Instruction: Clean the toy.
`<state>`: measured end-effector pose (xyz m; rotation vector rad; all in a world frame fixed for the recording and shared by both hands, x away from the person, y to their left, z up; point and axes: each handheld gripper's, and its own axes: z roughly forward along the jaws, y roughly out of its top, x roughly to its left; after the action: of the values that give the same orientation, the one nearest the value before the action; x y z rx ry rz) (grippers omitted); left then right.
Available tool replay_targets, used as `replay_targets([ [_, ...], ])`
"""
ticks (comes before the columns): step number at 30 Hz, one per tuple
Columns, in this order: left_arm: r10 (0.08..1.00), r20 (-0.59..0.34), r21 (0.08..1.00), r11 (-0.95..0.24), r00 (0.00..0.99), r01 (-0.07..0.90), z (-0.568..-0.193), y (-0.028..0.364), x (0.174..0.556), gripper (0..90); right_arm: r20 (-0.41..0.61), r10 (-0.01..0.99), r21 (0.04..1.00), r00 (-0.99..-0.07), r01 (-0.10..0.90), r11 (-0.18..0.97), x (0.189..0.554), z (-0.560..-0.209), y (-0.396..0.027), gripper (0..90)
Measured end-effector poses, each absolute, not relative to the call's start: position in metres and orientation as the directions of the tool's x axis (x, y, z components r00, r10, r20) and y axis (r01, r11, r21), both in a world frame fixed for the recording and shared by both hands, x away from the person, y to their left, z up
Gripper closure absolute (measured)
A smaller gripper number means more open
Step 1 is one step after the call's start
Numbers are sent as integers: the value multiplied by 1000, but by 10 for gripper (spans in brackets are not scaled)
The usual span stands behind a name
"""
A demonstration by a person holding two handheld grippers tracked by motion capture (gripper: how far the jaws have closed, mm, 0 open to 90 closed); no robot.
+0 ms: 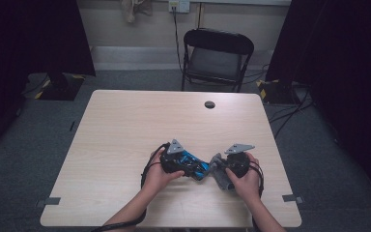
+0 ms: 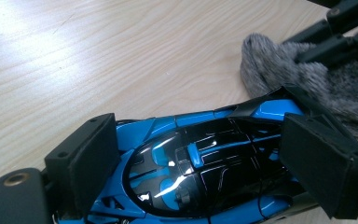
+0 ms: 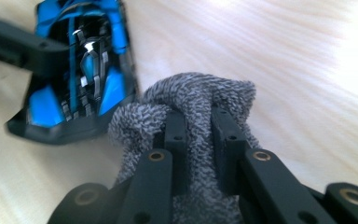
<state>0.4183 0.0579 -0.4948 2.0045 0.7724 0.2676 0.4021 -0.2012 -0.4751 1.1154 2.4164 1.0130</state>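
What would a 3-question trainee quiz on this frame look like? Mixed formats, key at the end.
1. True or false: the left tongs are shut on the blue and black toy car.
2. Multiple choice: what do the right tongs pinch? A) a sponge B) a grey fuzzy cloth C) a cable
3. Short answer: is the cloth touching the car or well apart from it?

Key: 1 true, the pads sit against both sides of the car. 2 B. 3 Touching: in the right gripper view the cloth meets one end of the car, over the wooden table.
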Motion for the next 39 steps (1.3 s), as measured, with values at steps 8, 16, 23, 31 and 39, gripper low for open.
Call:
replay_targets([
  [8, 617, -121, 841, -353, 777, 411, -496, 58, 418, 121, 60, 773, 707, -631, 574, 413, 401, -474, -209, 386],
  [16, 616, -122, 836, -359, 778, 416, -495, 58, 418, 121, 40, 753, 705, -657, 553, 445, 377, -470, -217, 282],
  [23, 615, -120, 829, -370, 779, 420, -493, 57, 420, 118, 38, 752, 689, -658, 562, 457, 373, -485, -219, 368],
  [31, 611, -118, 804, -404, 783, 436, -489, 55, 423, 118, 33, 774, 682, -632, 580, 445, 374, -485, -221, 629],
  [39, 582, -144, 793, -416, 800, 446, -478, 59, 421, 162, 38, 795, 682, -605, 597, 422, 374, -483, -221, 706],
])
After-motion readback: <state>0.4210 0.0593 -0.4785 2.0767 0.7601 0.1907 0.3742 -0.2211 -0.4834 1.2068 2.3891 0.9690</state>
